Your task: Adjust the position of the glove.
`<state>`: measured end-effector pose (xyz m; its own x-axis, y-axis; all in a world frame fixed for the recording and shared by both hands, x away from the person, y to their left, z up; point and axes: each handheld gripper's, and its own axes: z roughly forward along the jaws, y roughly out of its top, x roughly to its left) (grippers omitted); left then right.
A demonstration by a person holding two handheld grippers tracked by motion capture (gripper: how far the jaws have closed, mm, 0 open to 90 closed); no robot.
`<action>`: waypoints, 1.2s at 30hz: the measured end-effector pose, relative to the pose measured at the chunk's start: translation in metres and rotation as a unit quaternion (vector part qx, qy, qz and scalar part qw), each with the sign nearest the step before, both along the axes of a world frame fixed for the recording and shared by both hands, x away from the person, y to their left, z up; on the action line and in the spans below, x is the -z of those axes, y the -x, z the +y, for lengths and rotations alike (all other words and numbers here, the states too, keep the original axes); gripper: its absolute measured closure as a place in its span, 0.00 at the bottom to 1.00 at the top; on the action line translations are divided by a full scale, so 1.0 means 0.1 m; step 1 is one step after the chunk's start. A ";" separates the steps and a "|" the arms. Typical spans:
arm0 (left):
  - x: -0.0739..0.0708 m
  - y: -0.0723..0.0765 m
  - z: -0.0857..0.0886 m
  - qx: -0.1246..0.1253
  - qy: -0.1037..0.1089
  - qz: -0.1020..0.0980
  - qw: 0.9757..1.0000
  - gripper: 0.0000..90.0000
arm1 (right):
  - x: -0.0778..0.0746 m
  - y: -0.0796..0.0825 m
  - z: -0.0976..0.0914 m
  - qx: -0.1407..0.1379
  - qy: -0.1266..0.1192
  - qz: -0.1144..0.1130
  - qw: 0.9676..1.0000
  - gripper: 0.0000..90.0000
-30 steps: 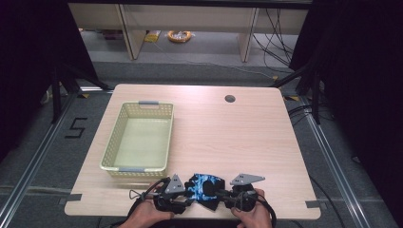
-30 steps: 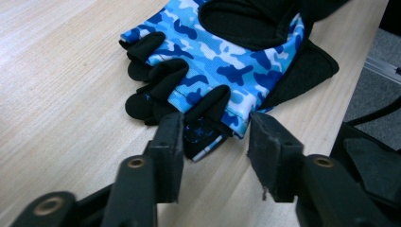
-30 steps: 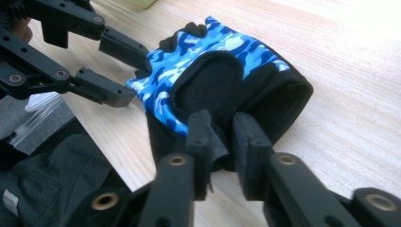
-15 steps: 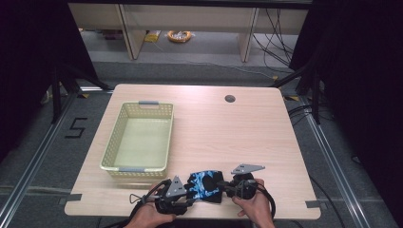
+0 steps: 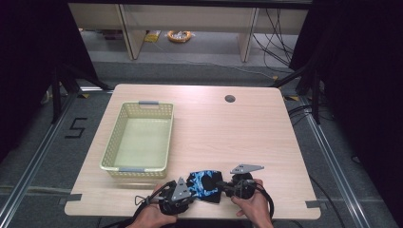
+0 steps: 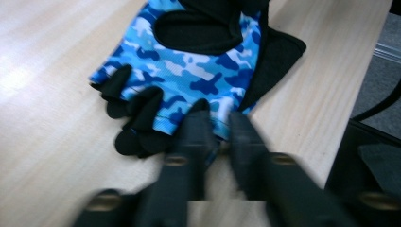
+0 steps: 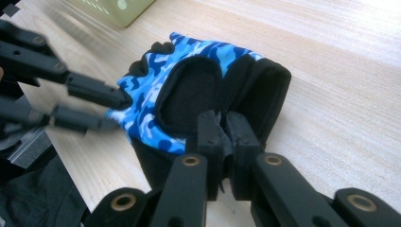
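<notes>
Your two grippers meet at the near edge of the table (image 5: pixel 247 137), with the blue camouflage glove (image 5: pixel 203 184) stretched between them. The glove lies flat on the wood, just in front of the yellow-green basket (image 5: pixel 139 142) and apart from it. Your left gripper (image 6: pixel 218 126) has just been closing; its jaws now pinch the glove's blue edge beside the short black finger stubs, as the left gripper view shows. Your right gripper (image 7: pixel 224 124) has also just been closing; its jaws are clamped on the black cuff at the opposite end of the glove. In the right gripper view the left gripper's jaws reach in from the left and bite the blue fabric. In the high view, each hand (image 5: pixel 252 204) wraps a gripper body. No brand or label can be read on the glove. On the floor left of the table, a taped mark (image 5: pixel 76 128) reads as the figure 5.
</notes>
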<state>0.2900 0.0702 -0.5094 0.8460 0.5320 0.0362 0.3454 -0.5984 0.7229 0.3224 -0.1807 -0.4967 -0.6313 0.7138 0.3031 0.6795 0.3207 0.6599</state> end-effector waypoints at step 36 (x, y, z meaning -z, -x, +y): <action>-0.01 -0.01 0.22 0.002 0.008 0.025 1.000 0.82 | -0.01 0.29 -0.02 0.008 -0.070 0.038 0.997 0.56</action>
